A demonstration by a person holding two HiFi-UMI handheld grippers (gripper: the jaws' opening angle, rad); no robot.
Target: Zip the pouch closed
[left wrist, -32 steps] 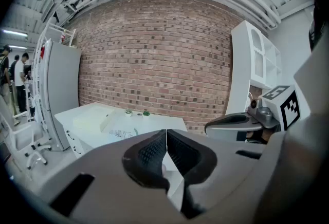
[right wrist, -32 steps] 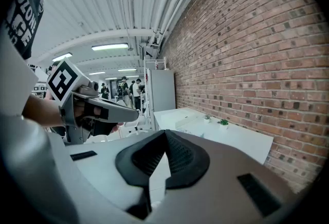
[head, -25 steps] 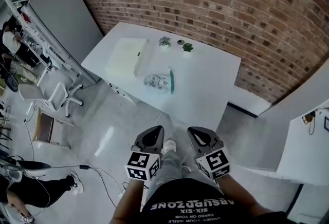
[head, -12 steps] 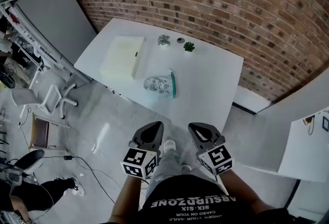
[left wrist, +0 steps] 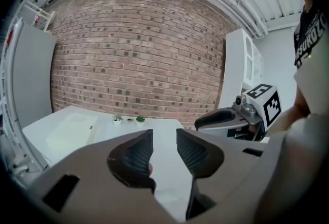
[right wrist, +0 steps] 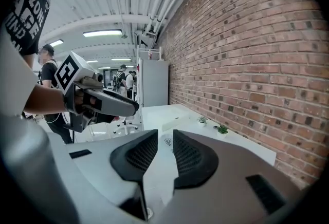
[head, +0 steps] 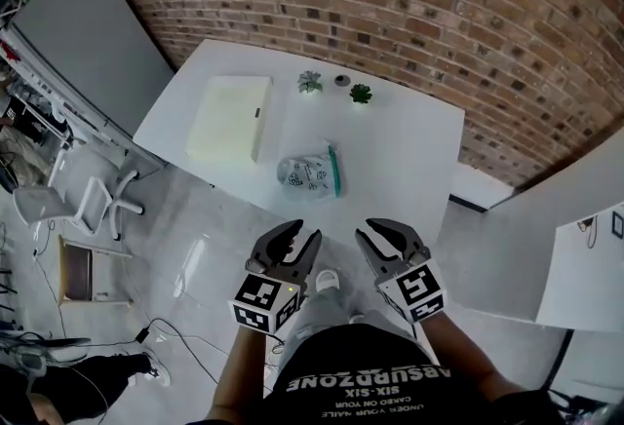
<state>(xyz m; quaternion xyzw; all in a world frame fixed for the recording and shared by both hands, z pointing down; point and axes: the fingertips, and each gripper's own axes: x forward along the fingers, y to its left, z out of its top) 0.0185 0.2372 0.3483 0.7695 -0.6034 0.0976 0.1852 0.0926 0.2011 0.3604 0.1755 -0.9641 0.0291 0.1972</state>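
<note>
White table (head: 409, 150) ahead, against the brick wall; I stand short of it. At its left, a cream flat box (head: 229, 116). Mid-table near the front edge lies the pouch (head: 310, 173), with a teal zip strip along its right side. On my left gripper (head: 300, 236) and right gripper (head: 373, 230) the jaws are opening with nothing between them, well apart from the pouch. Step, as I judge: approach. Next: close in, pin one end, take the slider. Slider too small to locate.
</note>
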